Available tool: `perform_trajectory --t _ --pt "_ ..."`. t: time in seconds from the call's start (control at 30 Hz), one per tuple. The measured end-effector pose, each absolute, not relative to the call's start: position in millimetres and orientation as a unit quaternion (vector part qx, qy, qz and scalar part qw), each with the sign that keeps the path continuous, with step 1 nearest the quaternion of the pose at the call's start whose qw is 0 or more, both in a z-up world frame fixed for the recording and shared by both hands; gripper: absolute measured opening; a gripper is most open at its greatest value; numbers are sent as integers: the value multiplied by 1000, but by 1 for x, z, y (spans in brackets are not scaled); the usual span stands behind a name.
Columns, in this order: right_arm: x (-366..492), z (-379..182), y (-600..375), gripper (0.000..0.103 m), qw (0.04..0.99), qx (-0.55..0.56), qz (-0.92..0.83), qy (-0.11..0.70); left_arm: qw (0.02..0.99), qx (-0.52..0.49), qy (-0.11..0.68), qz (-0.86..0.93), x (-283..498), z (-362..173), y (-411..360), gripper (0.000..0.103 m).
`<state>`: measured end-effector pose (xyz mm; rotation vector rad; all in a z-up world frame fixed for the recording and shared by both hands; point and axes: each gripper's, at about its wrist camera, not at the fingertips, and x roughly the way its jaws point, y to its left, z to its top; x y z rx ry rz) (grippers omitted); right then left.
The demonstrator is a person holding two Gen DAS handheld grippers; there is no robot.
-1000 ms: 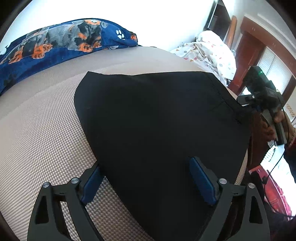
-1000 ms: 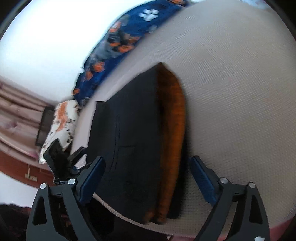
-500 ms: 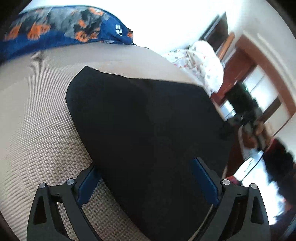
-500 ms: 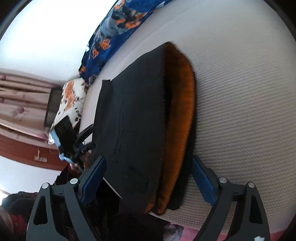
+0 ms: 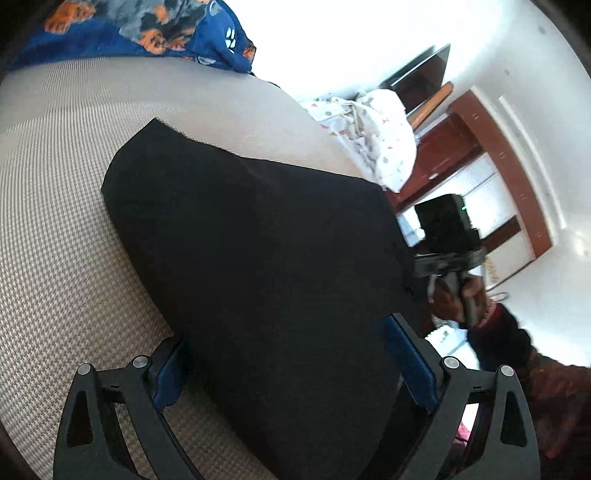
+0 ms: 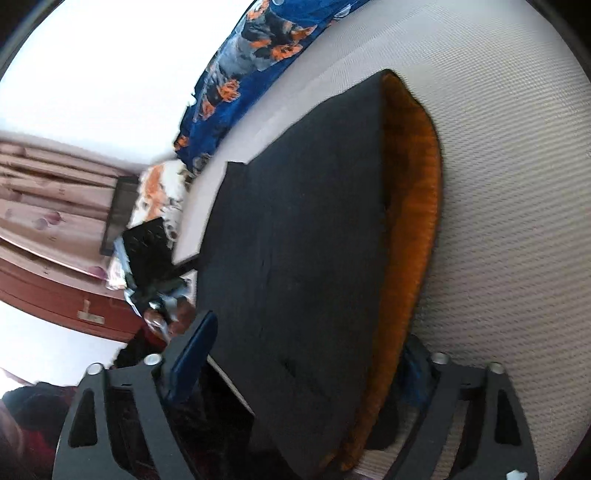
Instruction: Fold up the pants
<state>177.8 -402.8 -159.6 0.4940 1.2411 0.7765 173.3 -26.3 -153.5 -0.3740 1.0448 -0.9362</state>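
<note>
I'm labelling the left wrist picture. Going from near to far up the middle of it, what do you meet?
left gripper → black pants → beige bed cover → blue dog-print blanket

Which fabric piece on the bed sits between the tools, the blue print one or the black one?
The black pants, plain dark with an orange lining showing at one edge. The blue dog-print blanket lies along the bed's far side, clear of both open tools.
</note>
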Motion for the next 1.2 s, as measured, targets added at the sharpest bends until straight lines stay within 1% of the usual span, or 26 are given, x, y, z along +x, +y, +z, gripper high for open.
perform_trajectory --t 0.03,0.07,0.13,0.2,0.23,0.27,0.3,0.4,0.43,0.47,0.5,0.57,0.6,0.63,0.7,0.77,0.8,0.87,0.9,0.93,0.97,1.0,1.03,1.07,1.13,1.2 --pt "178 -159 -405 58 721 210 342 564 744 -173 479 -432 175 -153 -23 94" --pt "179 -160 -409 52 722 211 333 569 741 -171 482 -435 176 -152 -22 94" --pt "181 -164 -417 50 713 230 327 576 733 -164 490 -443 176 -152 -26 94" --pt "184 -165 -416 51 710 231 328 578 722 -167 496 -453 176 -153 -28 94" --pt "186 -165 -414 57 710 231 327 580 715 -173 498 -459 177 -153 -29 94" --pt "188 -163 -412 68 709 230 329 580 711 -181 498 -463 178 -153 -30 94" --pt "188 -161 -407 70 709 227 337 577 707 -187 497 -467 178 -153 -29 94" --pt "184 -159 -397 71 715 201 341 577 702 -198 491 -476 175 -155 -25 94" --pt "183 -158 -397 67 717 193 342 576 702 -196 490 -478 174 -155 -22 94" --pt "183 -159 -399 53 718 191 339 577 703 -188 493 -477 172 -155 -21 94" --pt "183 -160 -405 42 721 187 323 584 703 -181 496 -476 171 -156 -20 94" --pt "186 -165 -417 38 709 211 319 592 698 -166 505 -480 169 -155 -20 94" --pt "185 -167 -421 37 704 217 322 595 695 -160 508 -483 167 -155 -21 94" --pt "185 -167 -420 38 701 214 324 598 694 -153 512 -483 167 -155 -25 94" --pt "186 -168 -420 47 693 223 329 602 690 -149 519 -482 169 -154 -29 94" --pt "189 -168 -417 76 678 249 349 597 685 -160 523 -481 173 -155 -28 94" --pt "190 -167 -413 80 676 252 357 593 686 -163 523 -478 175 -155 -30 94" --pt "188 -163 -403 81 686 231 360 588 692 -160 522 -472 174 -156 -33 94" --pt "186 -162 -399 81 691 226 359 586 699 -165 518 -465 174 -155 -36 94" --pt "185 -162 -397 76 696 224 357 581 704 -169 515 -459 173 -156 -36 94" --pt "184 -161 -396 59 703 218 352 579 710 -173 511 -452 173 -157 -39 82" --pt "182 -161 -397 44 715 201 338 578 723 -170 508 -436 171 -159 -41 72" --pt "182 -164 -400 34 717 201 326 582 731 -166 508 -424 171 -161 -42 54" --pt "181 -170 -407 31 711 233 323 580 741 -162 507 -409 171 -163 -42 34" --pt "177 -173 -412 30 715 249 322 569 743 -186 510 -391 173 -169 -33 26" --pt "170 -170 -410 30 723 250 321 558 752 -189 503 -381 169 -167 -31 24"
